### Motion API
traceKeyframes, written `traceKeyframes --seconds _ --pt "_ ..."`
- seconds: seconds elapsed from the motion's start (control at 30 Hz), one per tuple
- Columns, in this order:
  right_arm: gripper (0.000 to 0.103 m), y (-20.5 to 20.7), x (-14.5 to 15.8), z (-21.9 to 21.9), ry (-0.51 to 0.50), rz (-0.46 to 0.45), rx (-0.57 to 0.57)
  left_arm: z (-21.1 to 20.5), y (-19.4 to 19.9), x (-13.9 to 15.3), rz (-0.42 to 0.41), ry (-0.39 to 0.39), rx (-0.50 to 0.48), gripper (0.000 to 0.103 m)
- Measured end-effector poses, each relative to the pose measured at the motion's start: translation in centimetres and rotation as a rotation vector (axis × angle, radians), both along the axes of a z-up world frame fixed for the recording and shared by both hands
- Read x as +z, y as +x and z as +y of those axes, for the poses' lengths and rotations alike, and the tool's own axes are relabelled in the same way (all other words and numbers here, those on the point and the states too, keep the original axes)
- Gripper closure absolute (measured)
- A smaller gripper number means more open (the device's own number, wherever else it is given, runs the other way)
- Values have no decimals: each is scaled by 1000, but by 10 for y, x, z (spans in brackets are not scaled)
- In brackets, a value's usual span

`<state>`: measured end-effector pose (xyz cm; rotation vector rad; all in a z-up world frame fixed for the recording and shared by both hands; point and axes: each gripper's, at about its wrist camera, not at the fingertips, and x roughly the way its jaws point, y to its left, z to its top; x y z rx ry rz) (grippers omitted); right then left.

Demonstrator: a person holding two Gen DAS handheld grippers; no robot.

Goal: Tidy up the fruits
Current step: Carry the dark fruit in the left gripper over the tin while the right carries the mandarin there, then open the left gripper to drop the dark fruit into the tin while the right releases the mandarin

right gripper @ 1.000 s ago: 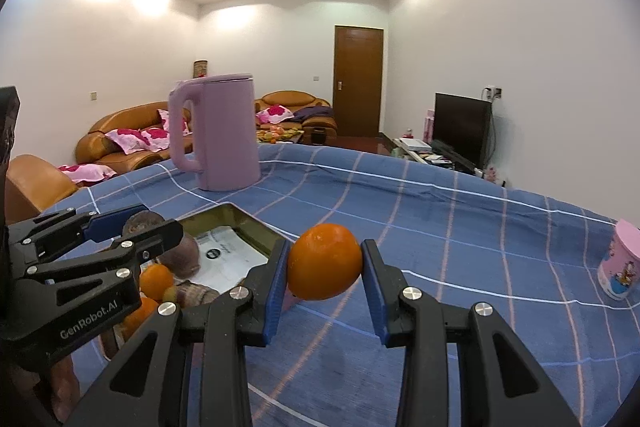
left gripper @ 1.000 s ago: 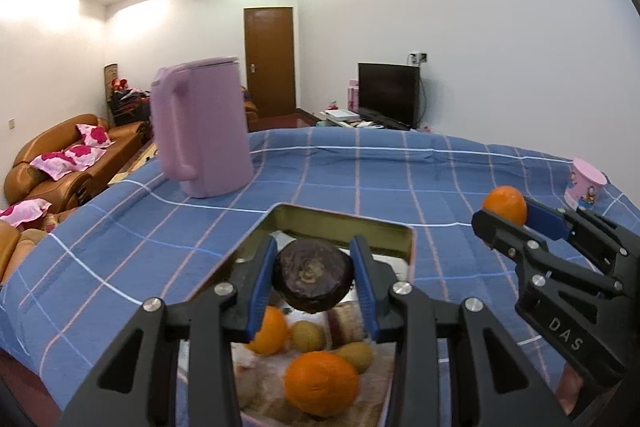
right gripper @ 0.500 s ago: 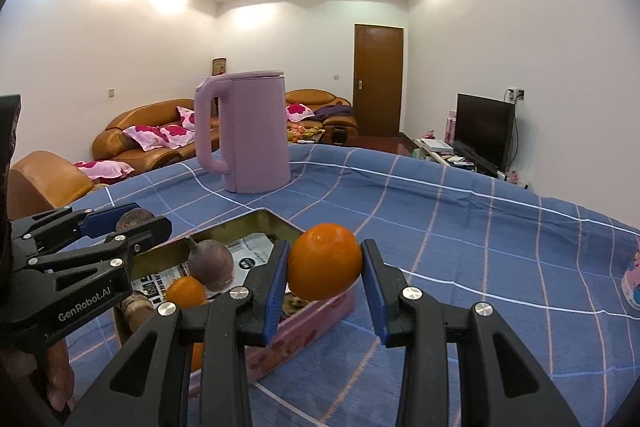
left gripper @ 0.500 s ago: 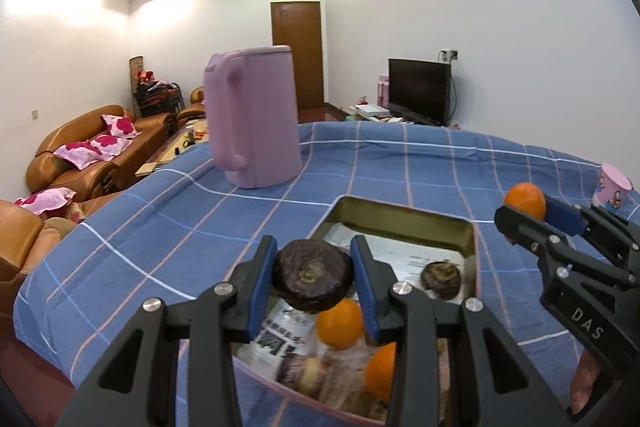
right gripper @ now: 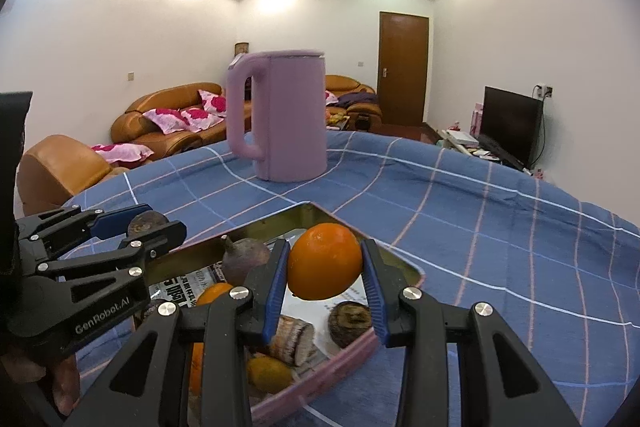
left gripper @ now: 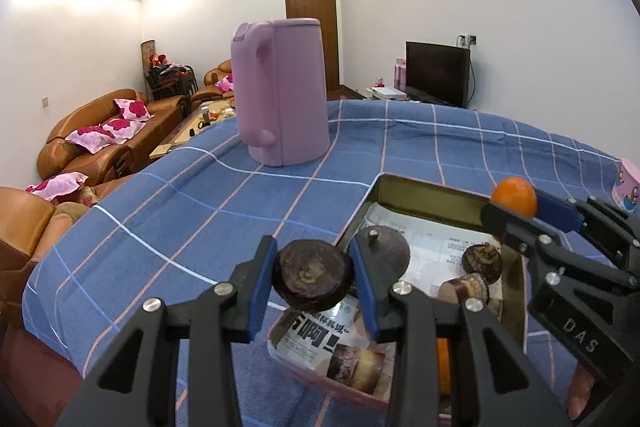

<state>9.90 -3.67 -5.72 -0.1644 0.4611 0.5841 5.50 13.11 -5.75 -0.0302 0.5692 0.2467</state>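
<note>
the dark fruit (left gripper: 313, 275) sits clamped between the left gripper (left gripper: 313, 277) pads, above the tray's (left gripper: 428, 187) near-left edge. the orange (right gripper: 325, 261) is pinched in the right gripper (right gripper: 325, 267), over the tray at the left gripper's 3 o'clock. more fruit lies in the tray on newspaper (left gripper: 434, 247). a pink kettle (left gripper: 282, 91) stands on the blue cloth (left gripper: 200, 211) at 12 o'clock.

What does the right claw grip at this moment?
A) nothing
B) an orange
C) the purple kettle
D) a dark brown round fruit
B: the right claw is shut on the orange, its blue pads pressing both sides, above the tin tray.
</note>
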Motion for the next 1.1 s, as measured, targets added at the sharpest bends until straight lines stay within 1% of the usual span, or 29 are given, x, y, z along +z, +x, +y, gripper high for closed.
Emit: traceKeyframes --seconds 0.23,0.47,0.57,0.6,0.63,0.67,0.73,0.83,0.87,0.9,0.97,1.07,1.1 --pt "65 8 -8 15 -9 48 23 7 3 -7 27 -19 0 63" --pt "65 17 -19 26 -45 125 35 7 5 -13 39 -18 -4 63" --pt "65 22 -25 29 -52 182 56 7 6 -15 58 -23 -11 61" --pt "65 23 -28 31 -66 203 63 6 7 -16 65 -27 -16 58" --pt "64 23 -29 33 -79 214 65 6 7 -17 70 -27 -19 57" --pt "62 23 -31 34 -89 222 67 4 7 -18 72 -19 -17 57" --pt "62 23 -32 34 -99 226 63 4 6 -18 72 -23 -22 57" --pt "54 22 -32 29 -93 227 50 5 4 -17 68 -34 -28 53" --pt "51 22 -31 27 -87 227 46 5 3 -16 65 -32 -26 48" --pt "51 21 -30 23 -76 221 41 5 1 -15 61 -33 -26 42" --pt "50 17 -26 18 -60 199 31 4 -4 -11 37 -39 -28 36" --pt "48 7 -17 7 -40 143 -11 2 -9 -3 2 -45 -31 36" --pt "47 3 -14 2 -30 121 -29 1 -12 0 -14 -52 -33 33"
